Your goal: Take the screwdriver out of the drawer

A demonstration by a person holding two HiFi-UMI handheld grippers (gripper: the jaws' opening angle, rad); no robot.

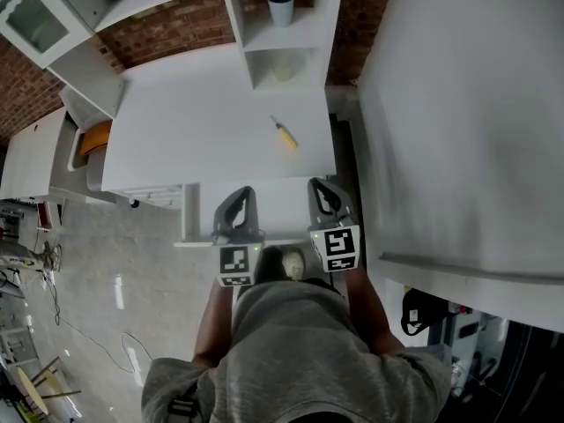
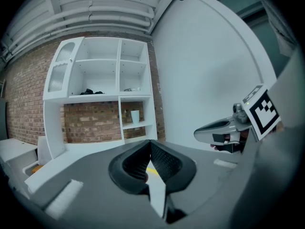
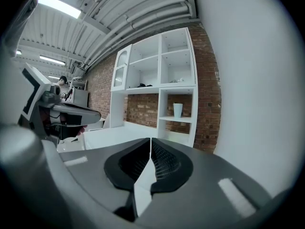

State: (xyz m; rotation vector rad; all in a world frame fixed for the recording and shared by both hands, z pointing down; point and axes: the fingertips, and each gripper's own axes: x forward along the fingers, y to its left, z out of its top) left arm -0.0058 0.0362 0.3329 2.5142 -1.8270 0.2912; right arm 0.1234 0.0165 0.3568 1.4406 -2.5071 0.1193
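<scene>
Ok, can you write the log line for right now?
screwdriver: lying on white table | left gripper: shut, empty | right gripper: shut, empty

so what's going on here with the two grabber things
A person holds tongs in each hand above the near edge of a white desk. The left tongs and the right tongs are both shut with nothing between them. The screwdriver, with its yellow handle, lies out on the desk top ahead of them, and neither touches it.
</scene>
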